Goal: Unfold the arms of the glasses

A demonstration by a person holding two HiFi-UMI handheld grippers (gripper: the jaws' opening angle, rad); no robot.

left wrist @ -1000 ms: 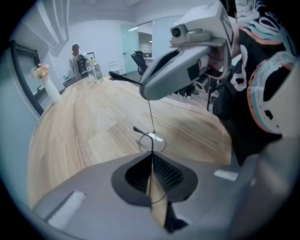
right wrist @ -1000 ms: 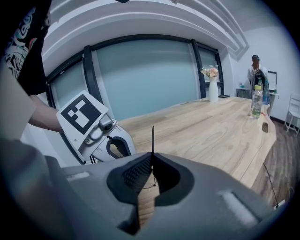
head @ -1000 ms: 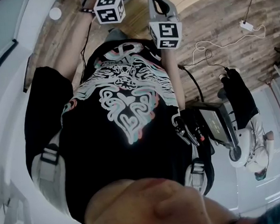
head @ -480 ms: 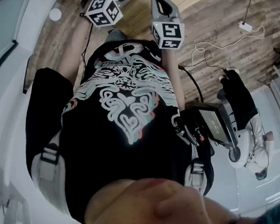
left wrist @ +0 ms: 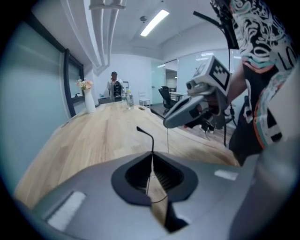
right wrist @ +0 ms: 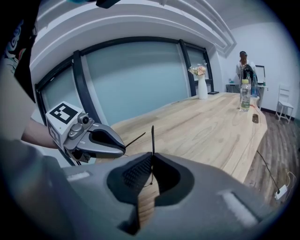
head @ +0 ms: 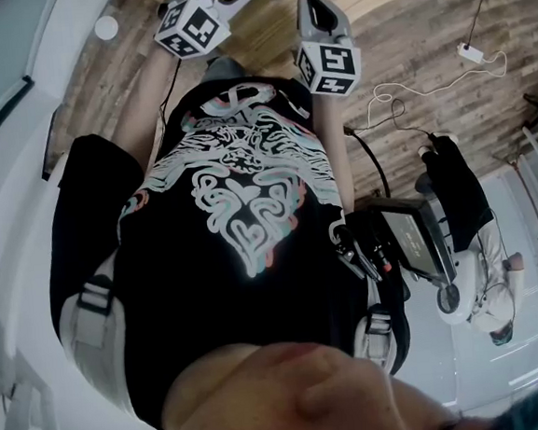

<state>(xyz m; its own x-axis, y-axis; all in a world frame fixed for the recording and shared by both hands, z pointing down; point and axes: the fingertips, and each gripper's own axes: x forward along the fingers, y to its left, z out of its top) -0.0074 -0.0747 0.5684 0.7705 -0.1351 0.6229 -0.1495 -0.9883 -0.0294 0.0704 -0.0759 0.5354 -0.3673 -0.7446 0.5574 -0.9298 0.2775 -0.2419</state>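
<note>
I see the glasses only as thin black arms. One arm (left wrist: 146, 134) rises from between my left gripper's (left wrist: 151, 161) closed jaws. Another arm (right wrist: 152, 137) stands straight up out of my right gripper (right wrist: 151, 166), also shut. The two grippers face each other a short way apart over the wooden table (left wrist: 93, 136). The right gripper (left wrist: 187, 110) shows in the left gripper view, and the left gripper (right wrist: 96, 140), with a black arm tip poking from it, shows in the right gripper view. The lenses are hidden. In the head view both grippers' marker cubes (head: 194, 24) (head: 328, 64) sit at the top edge.
The long wooden table (right wrist: 211, 126) carries a white vase with flowers (right wrist: 202, 84) and a bottle (right wrist: 243, 96). A person (right wrist: 243, 65) stands at its far end. My black printed shirt (head: 239, 193) fills the head view. A white cable (head: 399, 90) and plug lie on the plank floor.
The left gripper's cube has moved left and up and tilted over. The right gripper's cube has shifted slightly right and up.
</note>
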